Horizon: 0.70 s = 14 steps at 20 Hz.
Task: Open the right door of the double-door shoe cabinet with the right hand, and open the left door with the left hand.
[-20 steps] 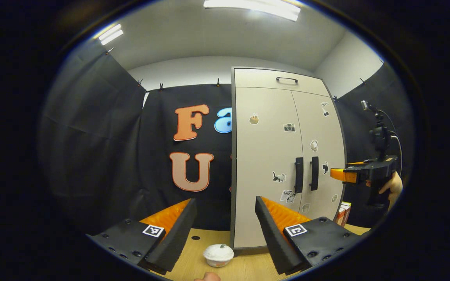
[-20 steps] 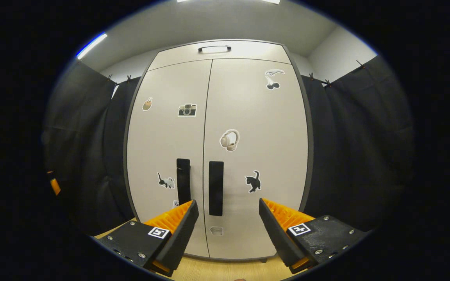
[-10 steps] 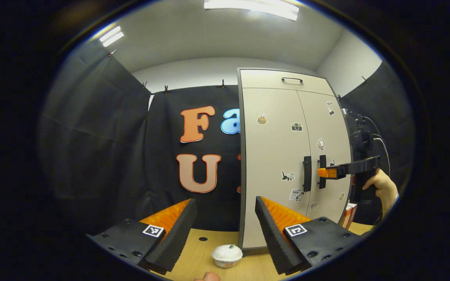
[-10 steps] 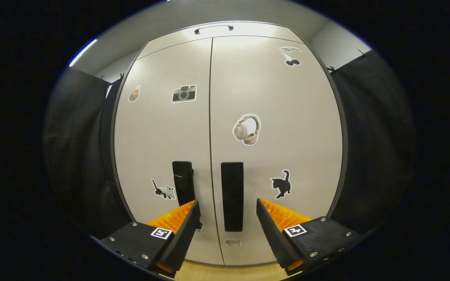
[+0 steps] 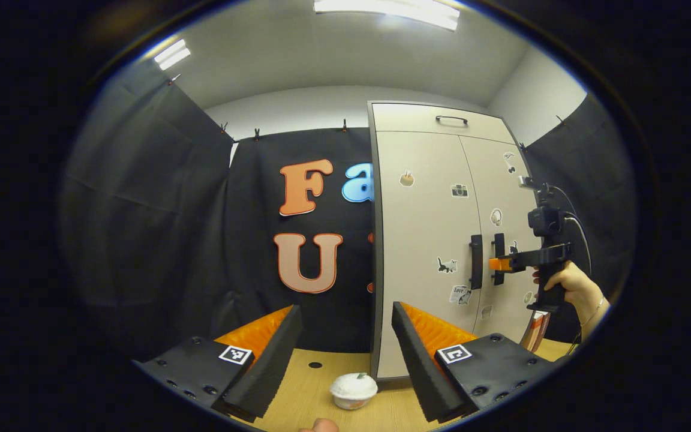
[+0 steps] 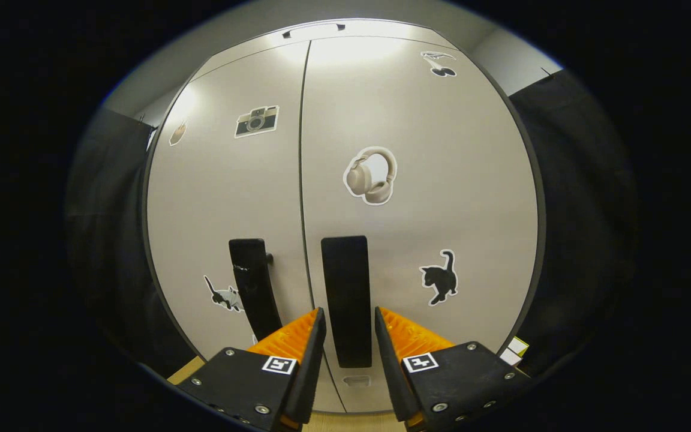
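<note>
Right hand-held gripper [image 6: 345, 336] has closed in and narrowed its jaws around the right door's black bar handle [image 6: 345, 297], not yet clamped. Pale-grey double-door shoe cabinet [image 5: 429, 240] remains shut. Left hand-held gripper [image 5: 345, 342] stays spread, well back.

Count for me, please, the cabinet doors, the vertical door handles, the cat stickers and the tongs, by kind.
Doors: 2 (left door, right door)
Vertical handles: 2 (left handle, right handle)
Cat stickers: 2 (grey cat sticker, black cat sticker)
Tongs: 2 (left tongs, right tongs)
Total: 8
</note>
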### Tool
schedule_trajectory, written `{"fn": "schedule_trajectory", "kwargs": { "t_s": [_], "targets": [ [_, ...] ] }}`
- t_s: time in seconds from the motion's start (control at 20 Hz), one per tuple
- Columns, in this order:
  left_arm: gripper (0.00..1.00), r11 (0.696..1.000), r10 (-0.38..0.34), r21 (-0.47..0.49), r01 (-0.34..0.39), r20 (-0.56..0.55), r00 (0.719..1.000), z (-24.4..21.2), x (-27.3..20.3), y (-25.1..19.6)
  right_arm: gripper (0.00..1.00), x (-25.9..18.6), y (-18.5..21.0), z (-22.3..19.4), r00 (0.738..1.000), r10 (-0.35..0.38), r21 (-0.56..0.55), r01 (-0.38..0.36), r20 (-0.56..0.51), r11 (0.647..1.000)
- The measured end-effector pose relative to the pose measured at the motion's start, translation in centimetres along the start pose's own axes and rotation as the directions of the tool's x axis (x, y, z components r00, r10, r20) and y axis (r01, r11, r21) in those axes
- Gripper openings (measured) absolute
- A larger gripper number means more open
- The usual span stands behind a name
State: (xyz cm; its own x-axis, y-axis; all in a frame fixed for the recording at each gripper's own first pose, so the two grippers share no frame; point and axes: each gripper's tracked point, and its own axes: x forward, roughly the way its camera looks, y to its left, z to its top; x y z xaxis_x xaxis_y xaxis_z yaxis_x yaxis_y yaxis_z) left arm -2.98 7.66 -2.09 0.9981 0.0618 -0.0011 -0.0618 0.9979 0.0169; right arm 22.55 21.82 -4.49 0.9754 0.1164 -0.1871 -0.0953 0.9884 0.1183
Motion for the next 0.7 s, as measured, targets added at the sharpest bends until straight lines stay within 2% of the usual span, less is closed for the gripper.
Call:
{"fn": "schedule_trajectory", "kwargs": {
  "t_s": [0.15,0.3,0.45,0.6,0.7],
  "targets": [
    [0.96,1.000,0.002,-0.006,-0.002,-0.009,1.000,-0.4,0.1,0.1,0.38,0.2,-0.1,-0.2,1.000,-0.015,0.016,0.015,-0.002,1.000],
    [0.96,0.999,-0.022,-0.030,0.021,-0.022,1.000,-0.8,0.1,-0.4,0.32,0.2,-0.3,-0.3,1.000,-0.008,-0.018,0.008,0.024,1.000],
    [0.96,0.999,-0.001,-0.037,0.000,-0.019,1.000,-0.6,0.3,0.0,0.24,-0.2,-0.3,-0.3,1.000,0.011,-0.026,-0.010,0.024,1.000],
    [0.96,1.000,0.001,-0.027,-0.001,-0.014,1.000,-0.5,0.2,-0.2,0.20,-0.9,-0.3,-0.3,0.999,0.042,-0.055,-0.040,0.034,0.998],
    [0.96,0.999,-0.010,-0.038,0.009,-0.019,1.000,-0.4,0.2,-0.7,0.20,-1.5,-0.3,-0.2,0.997,0.065,-0.034,-0.064,0.035,0.997]
  ]
}}
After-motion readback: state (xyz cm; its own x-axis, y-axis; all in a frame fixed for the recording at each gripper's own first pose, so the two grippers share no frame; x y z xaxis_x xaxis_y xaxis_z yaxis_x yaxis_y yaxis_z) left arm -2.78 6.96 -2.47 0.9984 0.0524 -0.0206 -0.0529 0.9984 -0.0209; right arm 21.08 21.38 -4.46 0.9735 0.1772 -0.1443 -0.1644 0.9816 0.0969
